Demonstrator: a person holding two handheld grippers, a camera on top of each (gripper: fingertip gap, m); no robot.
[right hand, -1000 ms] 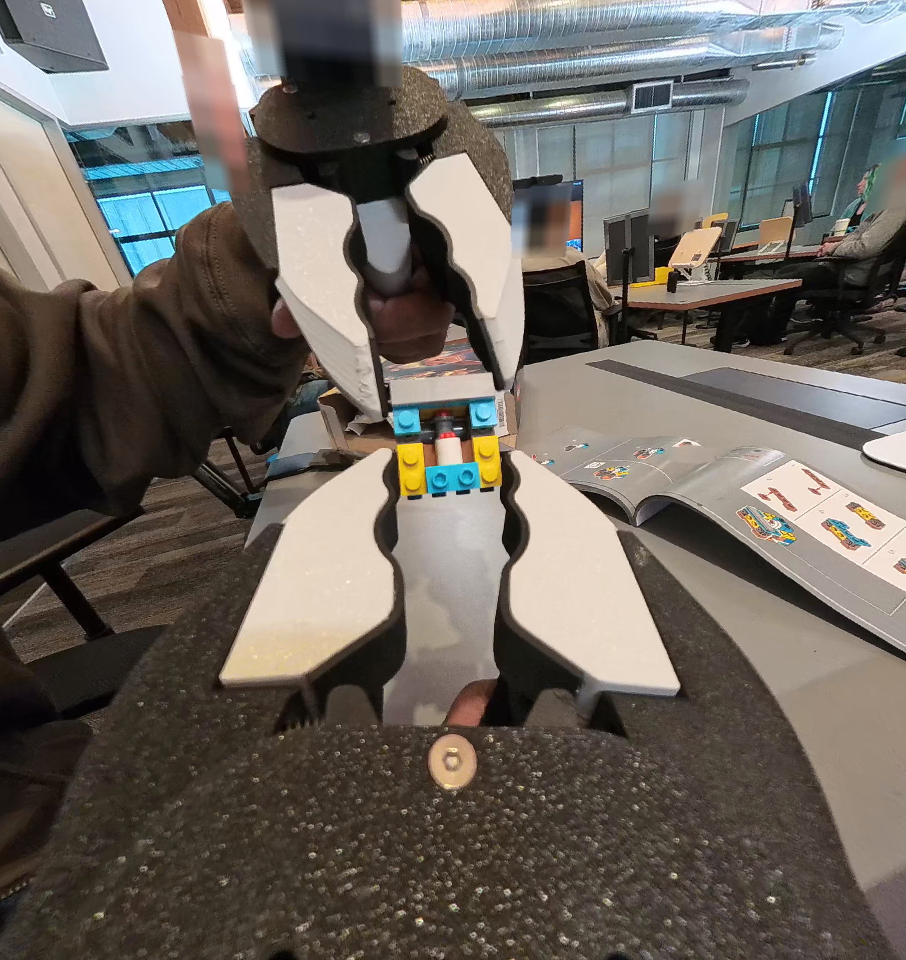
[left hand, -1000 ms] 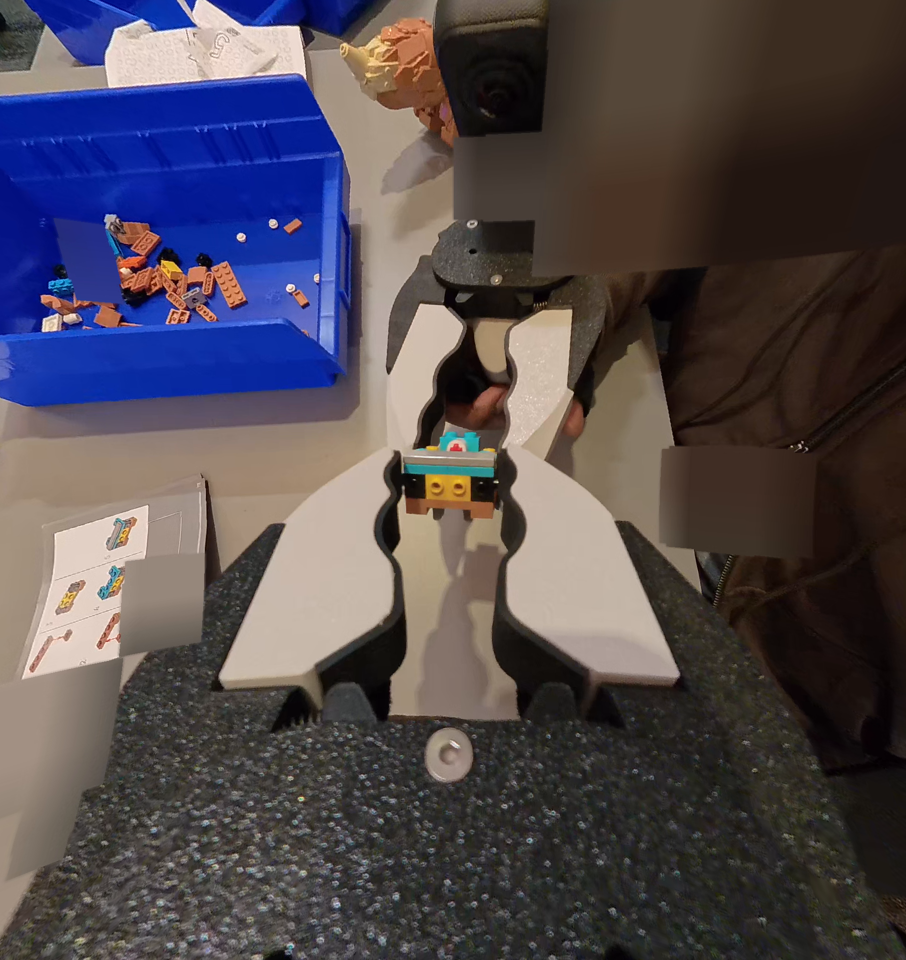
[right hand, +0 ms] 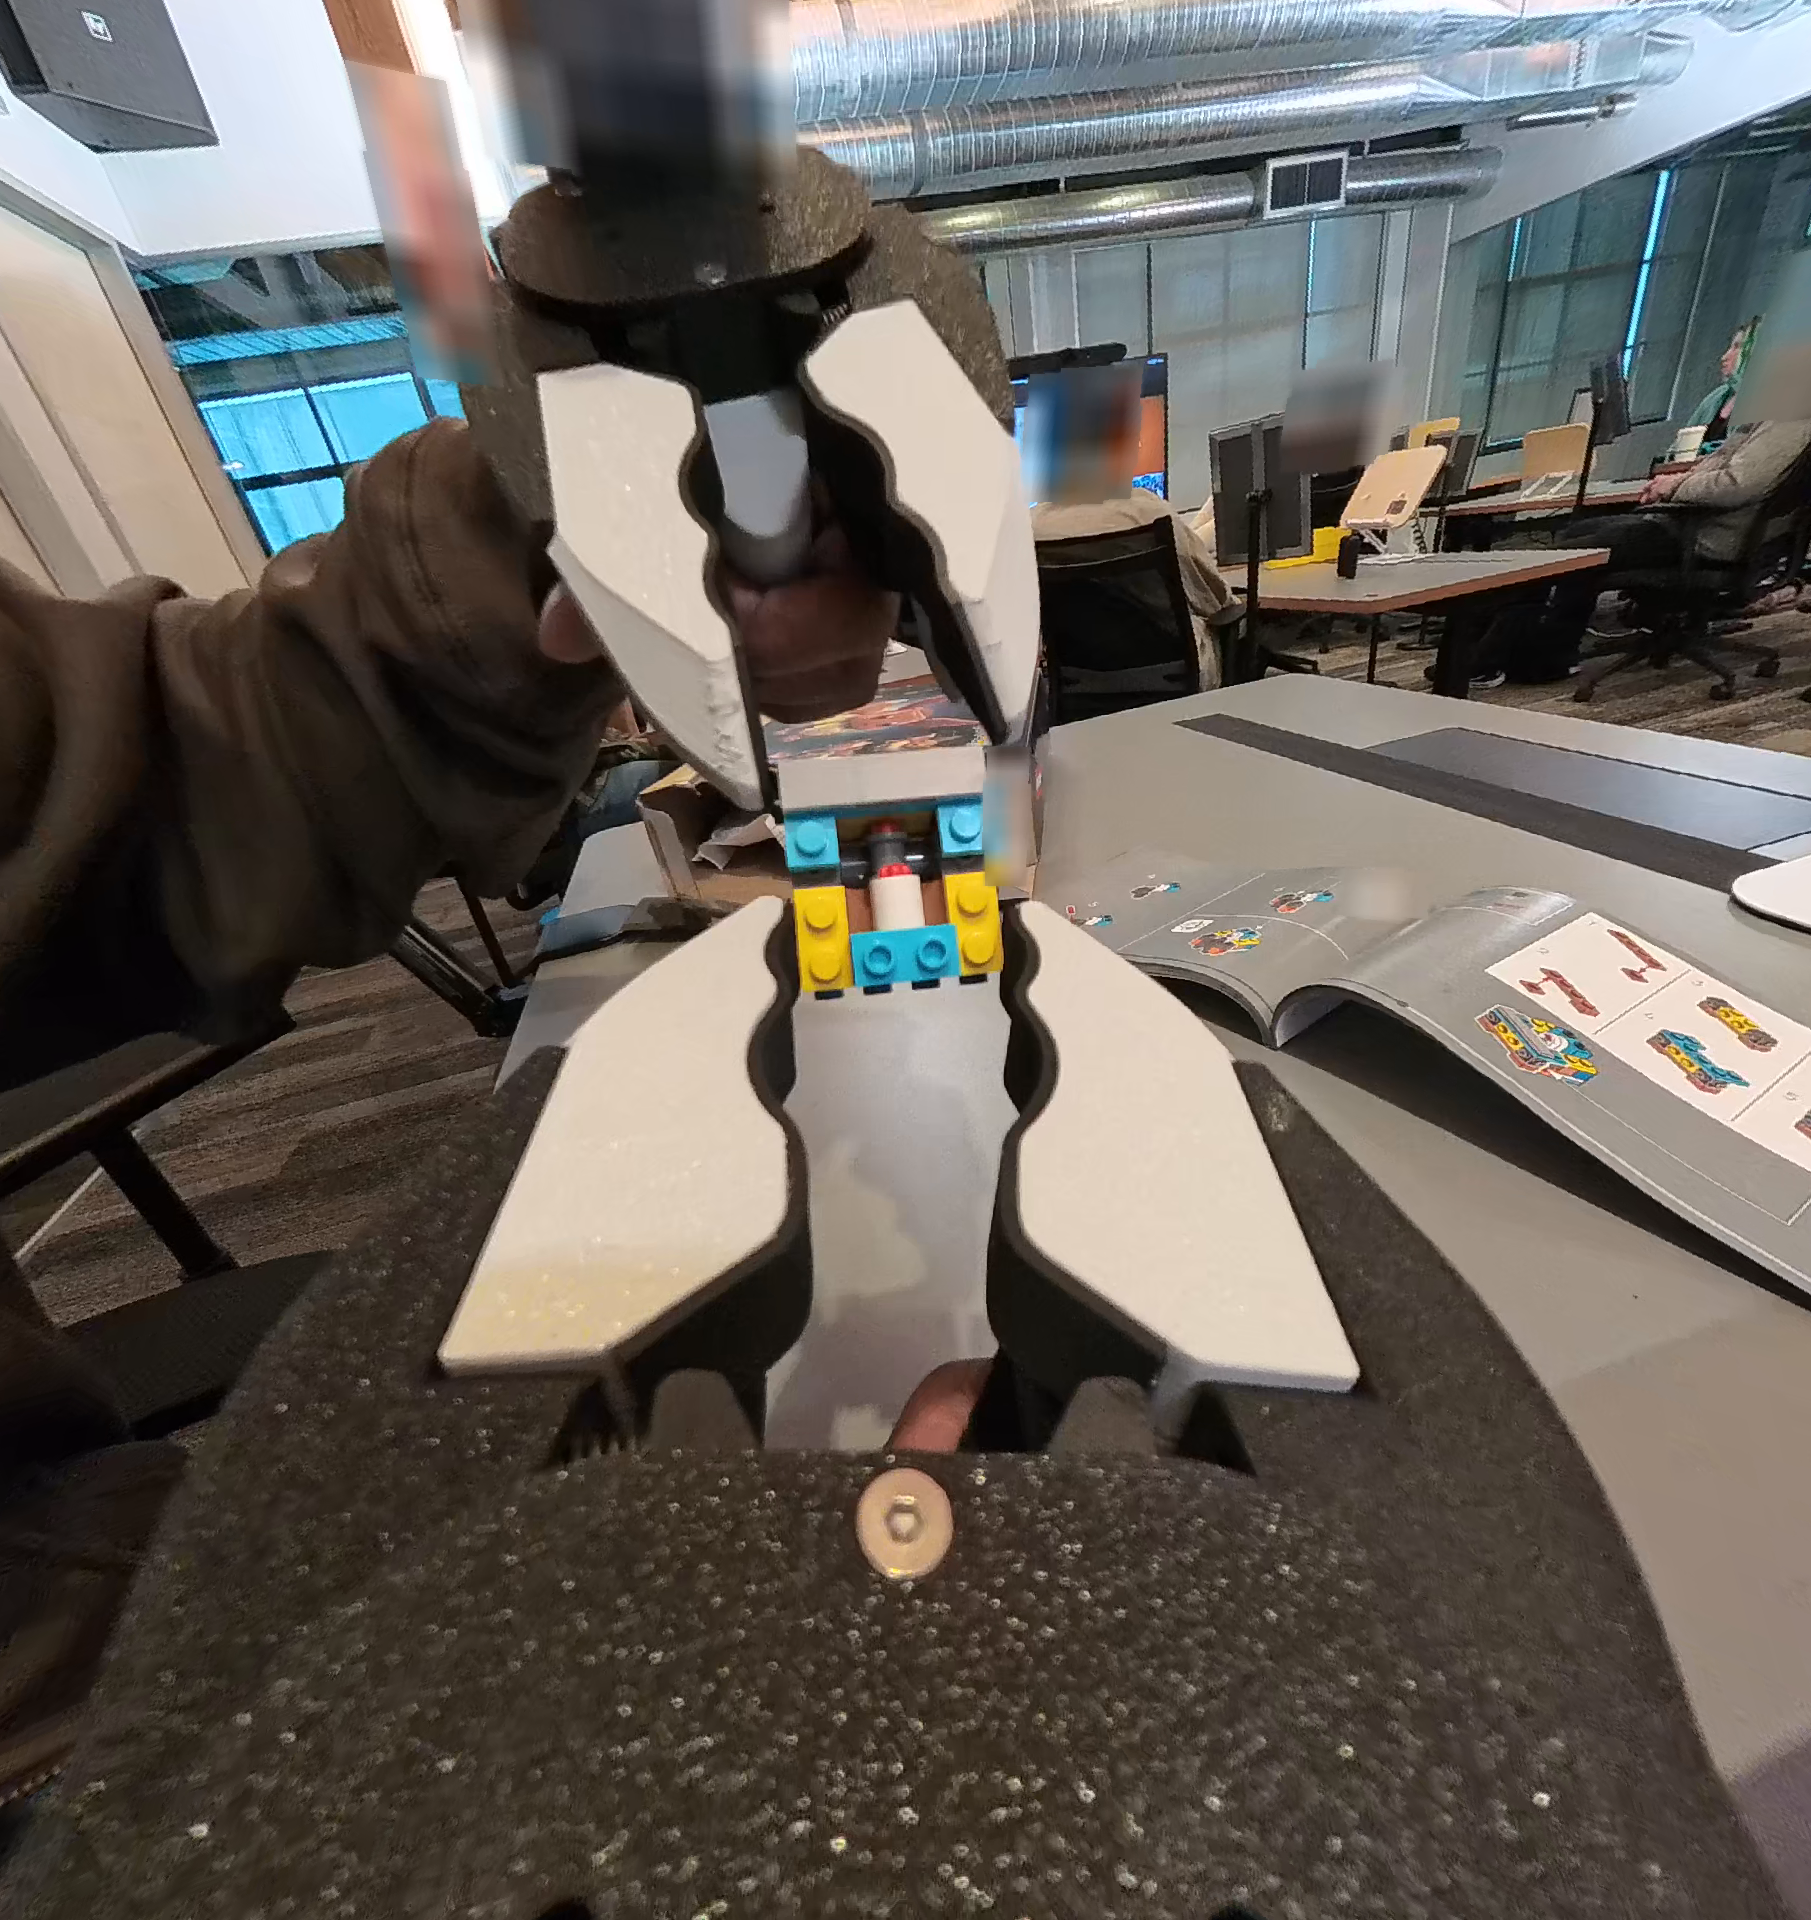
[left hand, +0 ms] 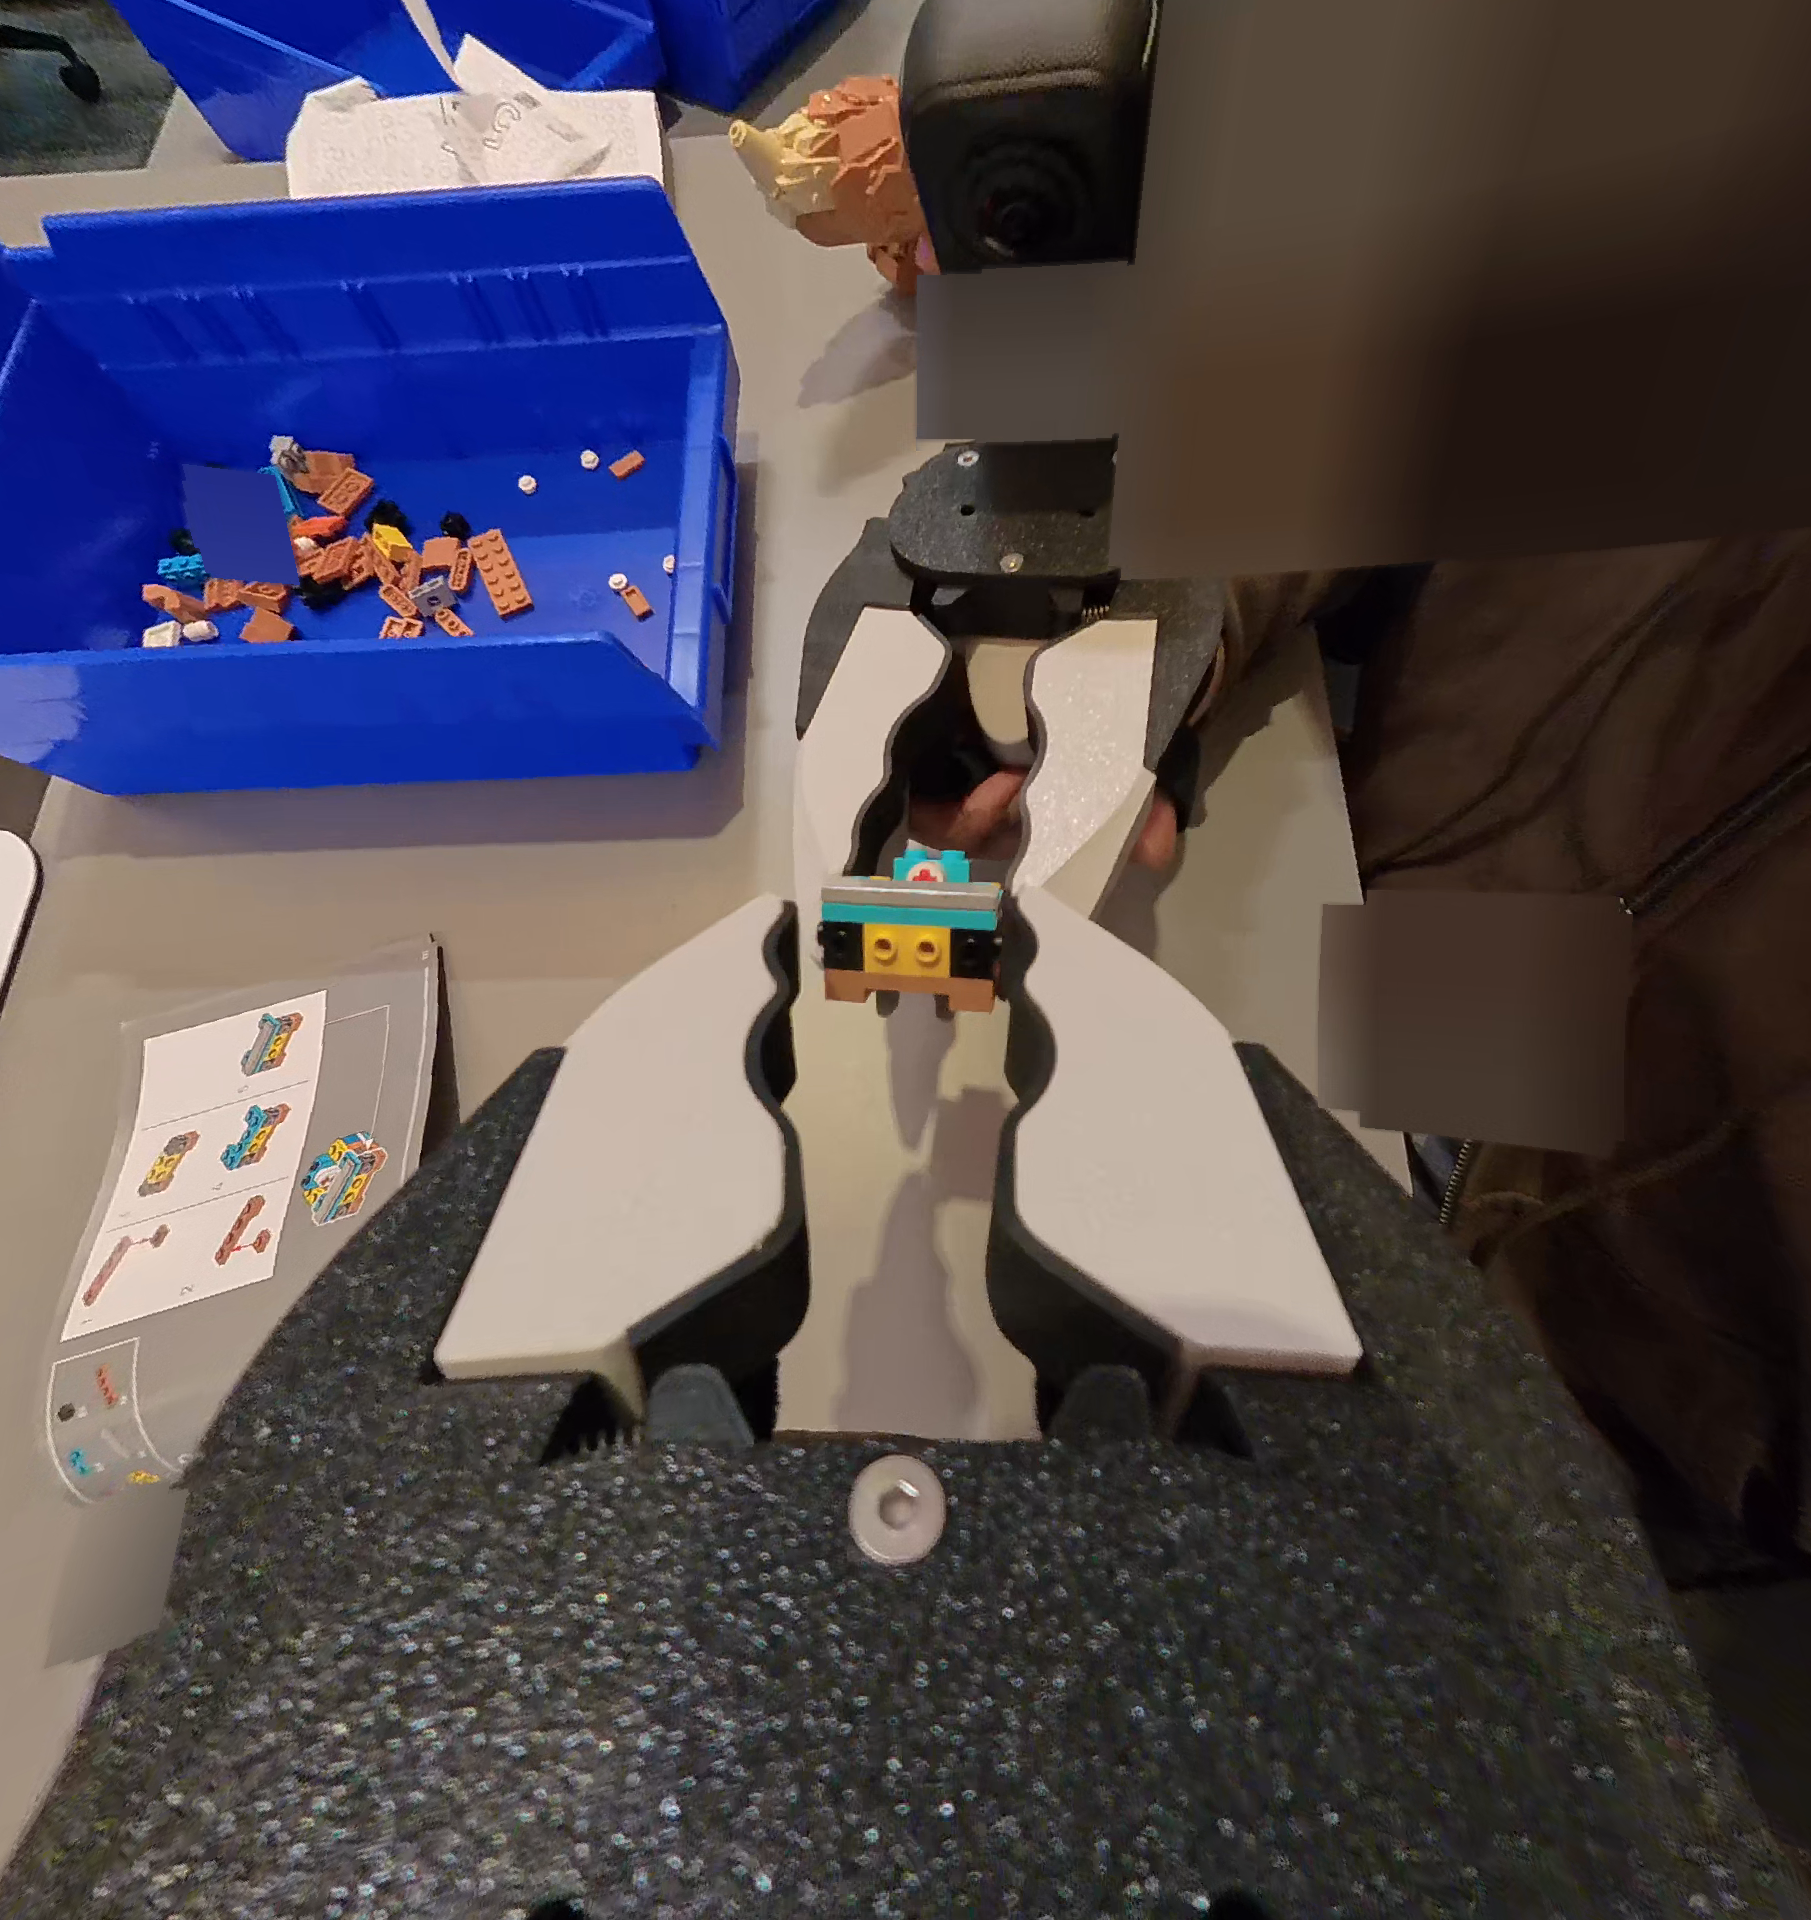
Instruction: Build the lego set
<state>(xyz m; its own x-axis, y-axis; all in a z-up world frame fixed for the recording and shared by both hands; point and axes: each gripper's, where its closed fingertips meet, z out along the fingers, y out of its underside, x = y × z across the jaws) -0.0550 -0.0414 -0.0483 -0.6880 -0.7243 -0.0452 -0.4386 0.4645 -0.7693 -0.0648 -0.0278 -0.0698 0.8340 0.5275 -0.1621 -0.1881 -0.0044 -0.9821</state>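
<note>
Above the grey bench, near the blue bin, the left gripper and right gripper are both clamping the lego assembly, while from the right wrist the same assembly is sitting pinched between the two pairs of narrow jaws, beside the open instruction booklet.

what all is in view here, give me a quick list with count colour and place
lego assembly: one, teal, yellow, brown, grey; held off the table between both grippers
blue bin: one nearest, holds loose bricks, mostly brown; more blue bins behind
instruction booklet: one, grey, open on the table
lego figure: one, brown and tan, far table end
table: grey
left gripper: shut on the assembly
right gripper: shut on the assembly
sleeve: brown, behind left gripper
</note>
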